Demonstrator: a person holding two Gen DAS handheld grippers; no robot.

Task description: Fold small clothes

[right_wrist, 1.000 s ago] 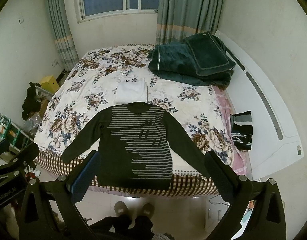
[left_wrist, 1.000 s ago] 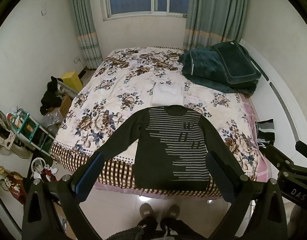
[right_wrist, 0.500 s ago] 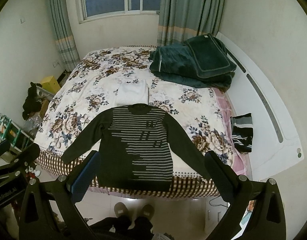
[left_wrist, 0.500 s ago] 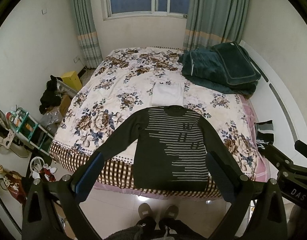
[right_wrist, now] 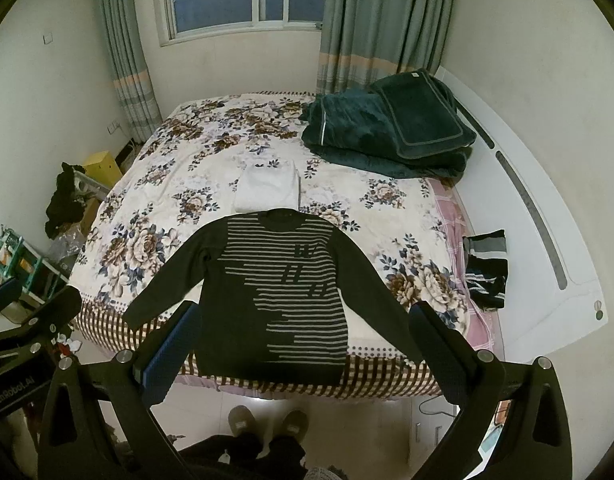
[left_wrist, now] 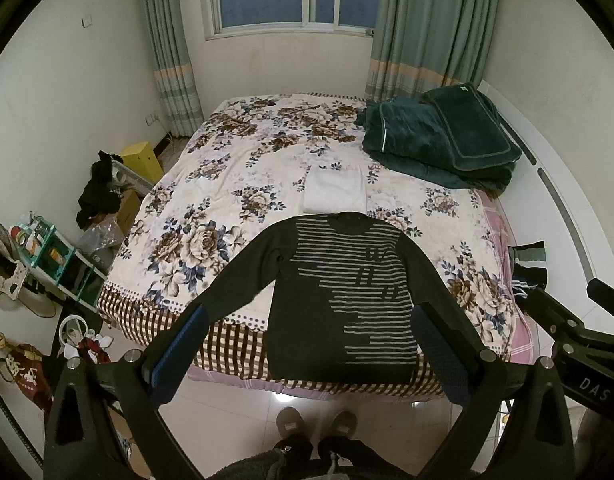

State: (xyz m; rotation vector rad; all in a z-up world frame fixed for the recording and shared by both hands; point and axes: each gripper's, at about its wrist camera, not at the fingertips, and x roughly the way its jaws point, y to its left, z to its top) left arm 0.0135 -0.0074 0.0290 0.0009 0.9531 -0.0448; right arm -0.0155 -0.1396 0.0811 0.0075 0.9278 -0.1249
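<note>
Dark striped sweater (left_wrist: 339, 296) lies flat, sleeves spread, at the bed's (left_wrist: 227, 184) near edge, hem over it. Left gripper (left_wrist: 307, 354) and right gripper (right_wrist: 303, 352) both wide open, empty, held above the floor short of the bed.

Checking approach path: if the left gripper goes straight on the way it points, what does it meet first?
Most likely the dark striped sweater spread flat at the near edge of the bed. The open left gripper frames its lower half, with nothing between. Depth is hard to judge through the fisheye.

Left gripper (left_wrist: 311, 346) and right gripper (right_wrist: 303, 344) gape, empty
</note>
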